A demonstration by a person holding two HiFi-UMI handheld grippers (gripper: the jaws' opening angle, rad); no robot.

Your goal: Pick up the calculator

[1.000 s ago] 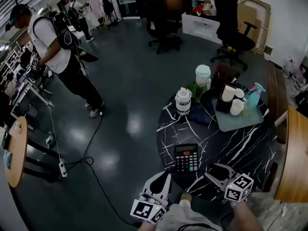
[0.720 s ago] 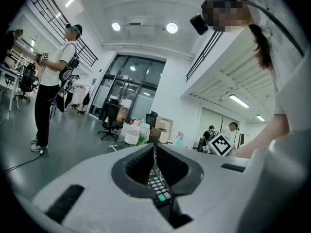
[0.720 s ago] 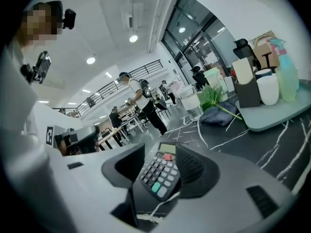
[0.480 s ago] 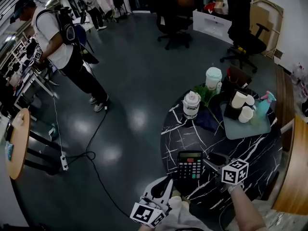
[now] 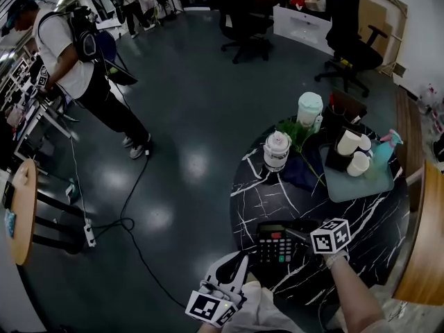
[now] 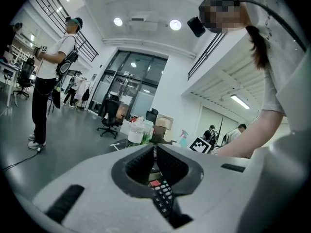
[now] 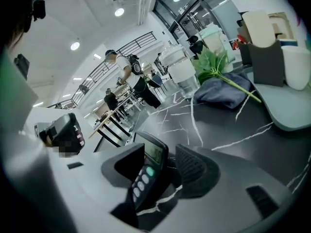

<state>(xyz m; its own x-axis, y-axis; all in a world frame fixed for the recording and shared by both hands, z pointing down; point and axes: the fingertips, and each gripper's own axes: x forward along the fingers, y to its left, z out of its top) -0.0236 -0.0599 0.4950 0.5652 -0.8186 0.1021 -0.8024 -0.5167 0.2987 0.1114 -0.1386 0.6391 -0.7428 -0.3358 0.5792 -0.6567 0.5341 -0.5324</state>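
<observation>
The black desk calculator with a green key and grey display (image 5: pixel 275 245) lies at the lower centre of the head view, on the near edge of the round black marble table veined in white (image 5: pixel 258 198). The right gripper (image 5: pixel 293 233) reaches in from the lower right. In its own view, the spread jaws straddle the calculator (image 7: pixel 148 174). The key face is turned to the jaw at frame left, and a gap shows on the other side, so the right gripper (image 7: pixel 161 149) has not clamped. The left gripper (image 5: pixel 241 259) sits just below and left of the calculator. In its own view, the left gripper (image 6: pixel 154 149) has its tips pressed together, gripping nothing. Above, mid-frame, stand a white lidded jar (image 5: pixel 277 150), a pale green lidded cup (image 5: pixel 309 109), a green leafy sprig (image 5: pixel 295 134) and a dark blue cloth (image 5: pixel 298 173). To the right, white paper cups (image 5: pixel 352 151) rest on a pale green tray (image 5: pixel 347 186). At upper left, a person in a white T-shirt (image 5: pixel 62 54) stands on the floor.
</observation>
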